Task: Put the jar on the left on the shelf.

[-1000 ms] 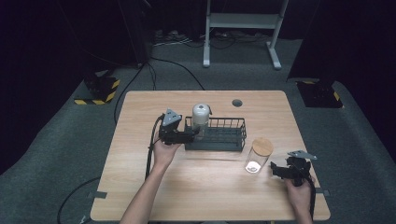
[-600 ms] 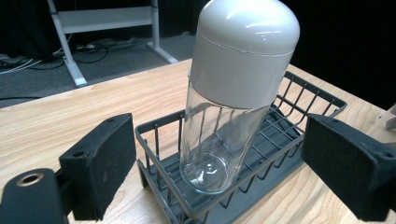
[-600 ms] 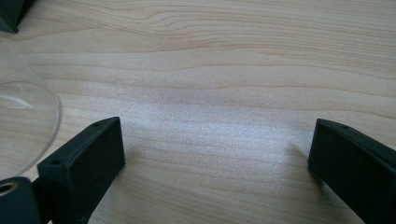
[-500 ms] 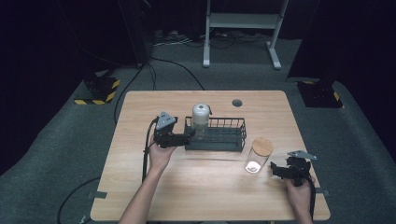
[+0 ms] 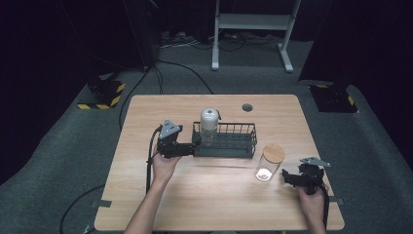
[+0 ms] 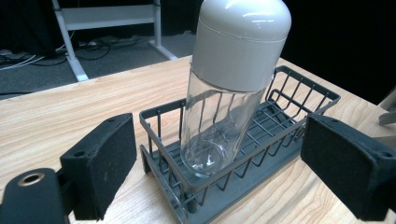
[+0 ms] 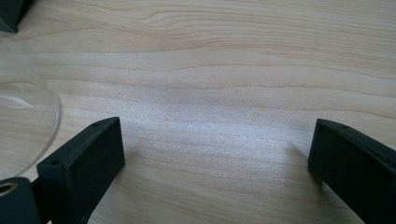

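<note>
Here, the left gripper [image 5: 191, 147] sits at the near left end of a dark wire basket [image 5: 238, 146] on a wooden table [image 5: 160, 112], jaws spread wide and holding nothing. Just ahead of those jaws, a clear glass bottle with a rounded white cap [image 6: 232, 88] stands tilted inside the basket's near end, apart from both pads [image 6: 109, 161]. Well off to the other side, the right gripper [image 5: 288, 178] rests low over bare tabletop, its jaws also wide apart and empty. A glass jar with a wooden lid [image 5: 269, 162] stands just beside it, toward the basket.
</note>
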The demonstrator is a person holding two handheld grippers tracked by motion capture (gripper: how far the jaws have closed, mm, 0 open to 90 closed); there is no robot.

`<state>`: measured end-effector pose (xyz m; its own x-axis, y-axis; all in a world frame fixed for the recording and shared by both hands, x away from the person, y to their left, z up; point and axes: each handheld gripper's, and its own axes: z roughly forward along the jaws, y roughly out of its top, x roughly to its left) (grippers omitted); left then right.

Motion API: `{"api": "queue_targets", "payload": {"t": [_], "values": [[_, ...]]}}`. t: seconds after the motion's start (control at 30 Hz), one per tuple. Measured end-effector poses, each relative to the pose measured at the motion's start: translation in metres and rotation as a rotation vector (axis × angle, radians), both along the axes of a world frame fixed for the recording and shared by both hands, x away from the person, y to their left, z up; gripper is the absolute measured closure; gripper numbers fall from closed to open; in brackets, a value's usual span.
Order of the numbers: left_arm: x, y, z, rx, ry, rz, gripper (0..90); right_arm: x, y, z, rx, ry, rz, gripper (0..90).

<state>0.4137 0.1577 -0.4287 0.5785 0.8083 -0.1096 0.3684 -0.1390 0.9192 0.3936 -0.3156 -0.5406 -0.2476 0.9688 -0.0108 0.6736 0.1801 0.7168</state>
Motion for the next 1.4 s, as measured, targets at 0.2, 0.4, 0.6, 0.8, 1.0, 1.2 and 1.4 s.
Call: {"api": "queue_targets", "payload": {"t": [0.2, 0.4, 0.6, 0.8, 1.0, 1.2, 1.4], "values": [[-0.005, 0.003, -0.002, -0.006, 0.003, 0.002, 10.8, 0.000, 0.000, 0.000, 0.000, 0.000, 0.000, 3.2], [-0.010, 0.005, -0.004, -0.008, 0.010, 0.003, 10.8, 0.000, 0.000, 0.000, 0.000, 0.000, 0.000, 3.2], [-0.016, 0.009, -0.007, -0.011, 0.021, 0.003, 10.7, 0.000, 0.000, 0.000, 0.000, 0.000, 0.001, 3.1], [-0.021, 0.011, -0.007, -0.014, 0.015, 0.005, 10.7, 0.000, 0.000, 0.000, 0.000, 0.000, 0.001, 3.1], [-0.025, 0.012, -0.011, -0.008, 0.027, 0.006, 10.7, 0.000, 0.000, 0.000, 0.000, 0.000, 0.002, 3.1], [-0.029, 0.013, -0.015, -0.013, 0.034, 0.007, 10.7, 0.000, 0.000, 0.000, 0.000, 0.000, 0.002, 3.1], [-0.033, 0.015, -0.021, -0.015, 0.046, 0.001, 10.6, 0.000, 0.000, 0.000, 0.000, 0.000, 0.002, 3.1]]}}
